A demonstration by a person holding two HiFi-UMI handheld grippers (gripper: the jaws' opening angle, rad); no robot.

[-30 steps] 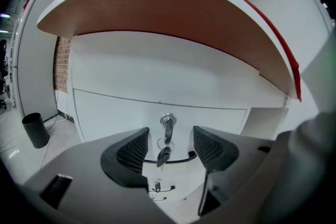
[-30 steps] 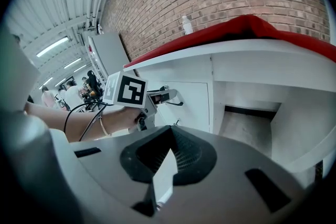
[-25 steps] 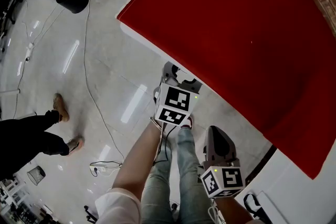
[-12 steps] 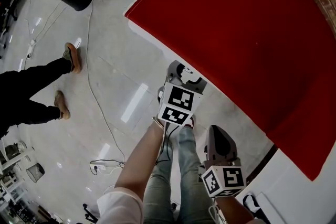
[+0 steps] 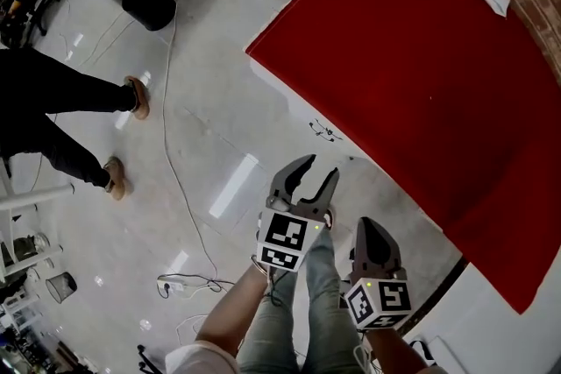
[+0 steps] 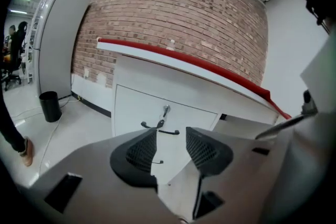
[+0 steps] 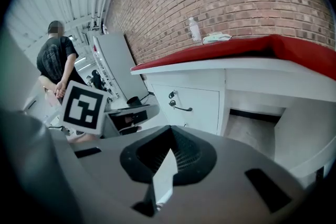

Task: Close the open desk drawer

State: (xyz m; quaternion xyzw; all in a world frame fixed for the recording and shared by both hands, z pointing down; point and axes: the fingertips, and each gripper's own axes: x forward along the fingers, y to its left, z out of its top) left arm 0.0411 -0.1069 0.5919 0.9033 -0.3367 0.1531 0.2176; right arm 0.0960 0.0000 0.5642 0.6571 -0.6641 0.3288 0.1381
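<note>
Left gripper (image 5: 321, 167) is spread with nothing in it, its jaws just been closing a bit. Right gripper (image 5: 368, 225) is pressed together, empty. The white drawer (image 6: 136, 107) sits under the front edge of the red surface (image 5: 421, 57), by its left corner, and looks flush. The bottle (image 7: 195, 29) label is too tiny to read.

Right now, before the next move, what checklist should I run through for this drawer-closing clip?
1. Drawer front shut flush: looks ok, no gap shows round it.
2. Left gripper empty: ok; its fingers are apart and have just been closing, with nothing between them.
3. Right gripper empty: ok, fingers together on nothing.
4. Handle untouched: ok, the left gripper is short of it.
5. Bystander clear: ok, the person stands well off to the side.
</note>
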